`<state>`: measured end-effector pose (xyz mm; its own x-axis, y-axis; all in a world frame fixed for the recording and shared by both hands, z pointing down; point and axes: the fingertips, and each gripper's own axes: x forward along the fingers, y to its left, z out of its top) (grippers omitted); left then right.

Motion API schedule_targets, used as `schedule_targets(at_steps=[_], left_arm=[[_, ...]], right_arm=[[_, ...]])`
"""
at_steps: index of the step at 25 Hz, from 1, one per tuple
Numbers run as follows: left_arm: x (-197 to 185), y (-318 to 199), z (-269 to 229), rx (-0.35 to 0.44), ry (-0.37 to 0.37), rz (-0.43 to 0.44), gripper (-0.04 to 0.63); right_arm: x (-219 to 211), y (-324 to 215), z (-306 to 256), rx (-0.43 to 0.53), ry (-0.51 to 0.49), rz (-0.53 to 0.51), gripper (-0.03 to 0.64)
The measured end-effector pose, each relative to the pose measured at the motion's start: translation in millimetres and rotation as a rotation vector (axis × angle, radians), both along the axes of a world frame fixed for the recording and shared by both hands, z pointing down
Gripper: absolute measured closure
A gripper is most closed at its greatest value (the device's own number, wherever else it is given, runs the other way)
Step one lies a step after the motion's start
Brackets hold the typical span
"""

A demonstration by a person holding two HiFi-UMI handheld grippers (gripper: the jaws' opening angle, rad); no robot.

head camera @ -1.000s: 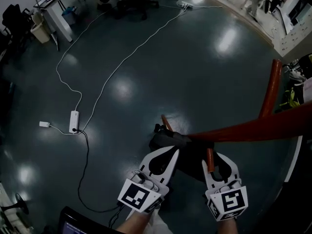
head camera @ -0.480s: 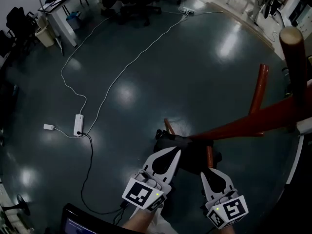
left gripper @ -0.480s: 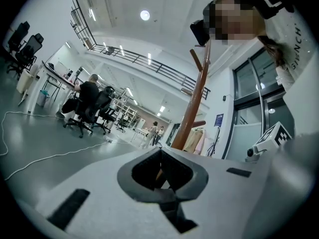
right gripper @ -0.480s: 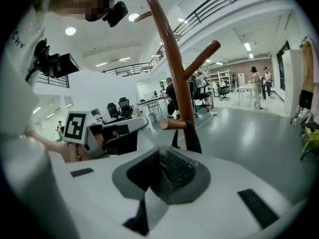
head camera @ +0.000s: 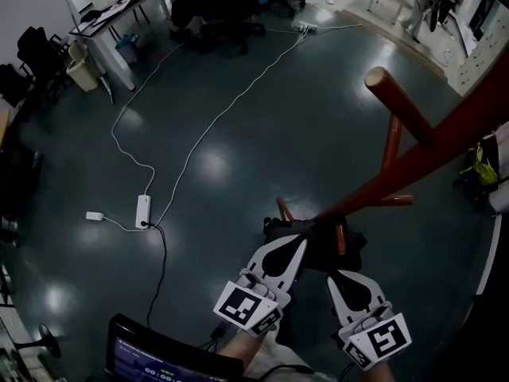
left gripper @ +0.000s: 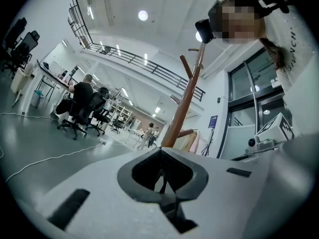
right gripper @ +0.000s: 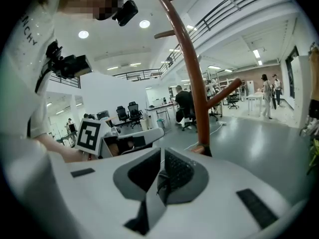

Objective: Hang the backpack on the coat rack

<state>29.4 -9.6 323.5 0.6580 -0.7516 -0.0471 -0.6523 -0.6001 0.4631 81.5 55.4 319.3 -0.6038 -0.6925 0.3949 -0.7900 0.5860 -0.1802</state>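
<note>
The red-brown coat rack [head camera: 413, 161] rises from its base at mid-floor toward the upper right, with a peg near its top. A black backpack [head camera: 318, 241] sits bunched at the rack's foot. My left gripper [head camera: 298, 243] reaches onto the backpack's near left side. In the left gripper view the left gripper [left gripper: 160, 156] is shut on a thin black strap, with the rack's pole [left gripper: 187, 98] straight ahead. My right gripper [head camera: 338, 277] is just short of the backpack. Its jaws are closing, and the right gripper [right gripper: 160, 156] pinches a black strap between its pads.
A white power strip [head camera: 143, 211] and long white cables [head camera: 199, 126] lie on the dark floor to the left. Desks [head camera: 119, 10] and office chairs line the far side. A screen [head camera: 159, 360] sits at the near left. A yellow-green item [head camera: 477, 165] lies at the right.
Both grippers have risen and moved closer to the rack's base. The right jaws, wide a moment ago, have come together. More of the rack's pole and a peg have come into view.
</note>
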Motion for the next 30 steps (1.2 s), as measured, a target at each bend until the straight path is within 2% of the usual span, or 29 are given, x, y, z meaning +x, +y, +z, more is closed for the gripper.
schedule_targets(at_steps=[7,10,17,23,30], left_arm=[[4.8,1.8,-45.4,0.096,0.000,0.008,0.584],[9.0,2.0,-66.5,0.123,0.024,0.008,0.584],[2.2,-1.1,-78.5,0.149,0.031,-0.006,0.584],[4.1,2.9,-94.4,0.185,0.052,0.002,0.584],[-2.0,11.7,-92.6,0.175,0.047,0.003,0.584]], right_arm=[[-4.0,-4.0,-49.9,0.110,-0.011,-0.020,0.581],[-2.7,-1.7,-72.5,0.144,-0.013,-0.019,0.581],[-5.1,2.8,-90.1,0.154,-0.069,-0.005,0.581],[-6.0,10.3,-110.3,0.211,-0.016,-0.016,0.586],[-14.3,17.9,-112.4,0.209,0.009,-0.021,0.589]])
